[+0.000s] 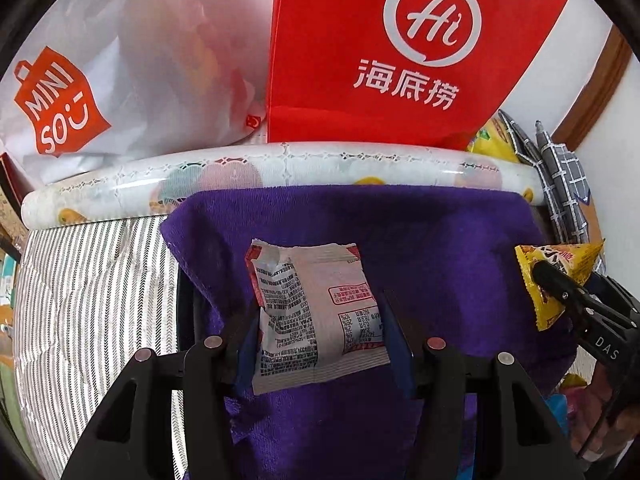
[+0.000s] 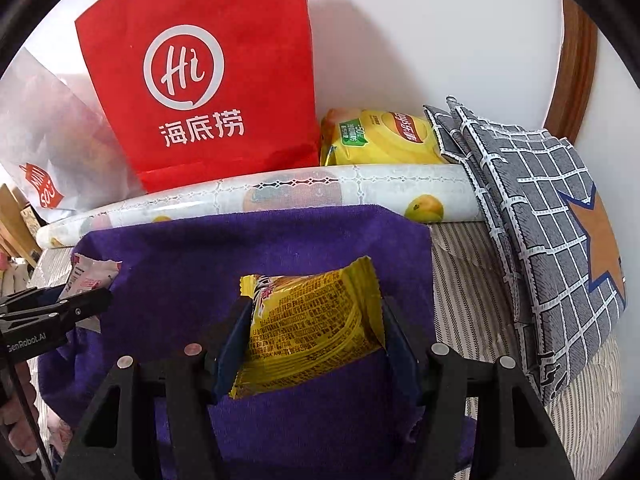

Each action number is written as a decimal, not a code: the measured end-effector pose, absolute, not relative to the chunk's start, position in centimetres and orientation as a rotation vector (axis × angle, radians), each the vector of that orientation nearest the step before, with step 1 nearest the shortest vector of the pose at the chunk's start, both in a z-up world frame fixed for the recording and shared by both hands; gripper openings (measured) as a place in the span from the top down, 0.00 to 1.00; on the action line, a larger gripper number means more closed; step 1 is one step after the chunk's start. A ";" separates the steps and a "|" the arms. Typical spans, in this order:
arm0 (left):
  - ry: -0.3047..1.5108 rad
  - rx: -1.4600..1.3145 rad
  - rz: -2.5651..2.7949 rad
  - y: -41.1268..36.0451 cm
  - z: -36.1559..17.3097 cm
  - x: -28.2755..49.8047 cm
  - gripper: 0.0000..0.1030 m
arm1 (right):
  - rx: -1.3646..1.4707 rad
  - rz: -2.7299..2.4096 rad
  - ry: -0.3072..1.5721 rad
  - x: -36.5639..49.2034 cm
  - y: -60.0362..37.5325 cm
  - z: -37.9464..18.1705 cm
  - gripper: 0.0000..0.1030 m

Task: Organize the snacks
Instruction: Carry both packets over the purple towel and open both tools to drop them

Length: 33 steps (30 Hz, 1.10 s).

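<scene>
your left claw (image 1: 320, 328) is about half open and closed on a white and red snack packet (image 1: 316, 312), its blue pads pressed to the packet's two sides. the packet shows its printed back, torn top edge away from you, over the purple towel (image 1: 440, 240). your right claw (image 2: 312, 344) is likewise about half open and clamped on a yellow snack packet (image 2: 316, 328), held over the same towel (image 2: 200, 272), to the right of the white one. each claw shows at the edge of the other's view, well apart.

the towel lies on a striped cloth (image 1: 92, 300) covering the worktop. along the towel's far edge lies a rolled fruit-print sheet (image 1: 280, 164). behind the roll, at the worktop's back edge against the wall, a red paper bag (image 1: 400, 60) stands upright, with a white miniso bag (image 1: 100, 80) to its left and a yellow chip bag (image 2: 380, 136) to its right. at the back right corner, folded grey checked cloths (image 2: 540, 208) with an orange star lean over the end of the roll.
</scene>
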<state>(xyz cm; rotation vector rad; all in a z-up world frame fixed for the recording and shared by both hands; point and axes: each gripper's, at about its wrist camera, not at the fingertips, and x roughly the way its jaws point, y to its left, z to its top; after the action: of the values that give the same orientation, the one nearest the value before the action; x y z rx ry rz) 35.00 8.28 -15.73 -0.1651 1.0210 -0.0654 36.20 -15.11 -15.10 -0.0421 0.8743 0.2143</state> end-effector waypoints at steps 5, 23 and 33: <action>1.037 -0.166 -0.058 8.3 -15.8 35.0 0.47 | -0.054 0.205 0.899 36.5 -14.9 -15.4 0.39; 1.100 -0.172 -0.064 8.0 -16.6 35.4 0.47 | -0.068 0.179 0.909 36.4 -14.8 -15.5 0.33; 1.111 -0.159 -0.085 7.3 -15.8 35.0 0.37 | -0.040 0.154 0.840 34.9 -15.2 -13.0 0.19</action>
<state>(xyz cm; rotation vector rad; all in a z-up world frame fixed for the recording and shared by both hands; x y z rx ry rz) 34.96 7.28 -15.80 -0.1590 1.1112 -0.0849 34.94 -15.25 -12.95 -0.0397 0.8398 0.1535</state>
